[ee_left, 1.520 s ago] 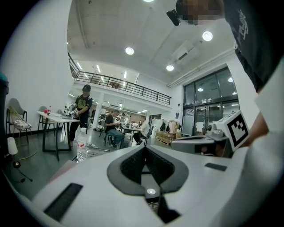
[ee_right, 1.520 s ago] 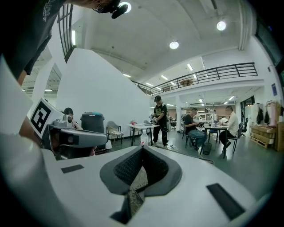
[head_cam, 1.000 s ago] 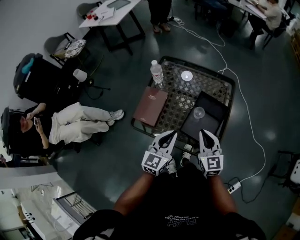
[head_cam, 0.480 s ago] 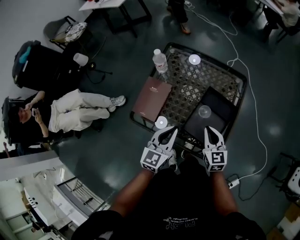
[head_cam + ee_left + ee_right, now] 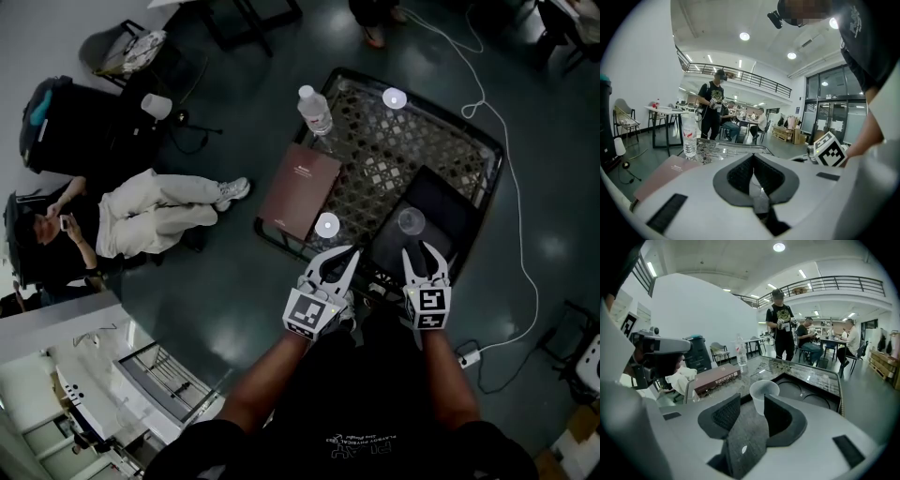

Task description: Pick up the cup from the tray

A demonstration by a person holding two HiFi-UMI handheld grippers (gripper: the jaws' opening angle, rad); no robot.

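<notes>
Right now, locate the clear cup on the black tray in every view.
Head view: cup on the black tray, right of centre, just ahead of the right claw, whose jaws are opening with nothing between them.
Left gripper view: not in it.
Right gripper view: cup centred, just beyond the claw tips.
Shared landmark: water bottle.

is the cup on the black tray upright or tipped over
Upright: the cup stands on its base in the black tray, with its open rim facing up.

Tray (image 5: 442, 192): black. Cup (image 5: 410, 222) on it: clear-whitish. Left of tray: table top (image 5: 375, 155) w/ dark lattice pattern, book (image 5: 302, 190) dark red-brown, bottle (image 5: 316, 111) clear w/ red-white label. Floor (image 5: 230, 309) round tray: dark grey, shiny.
</notes>
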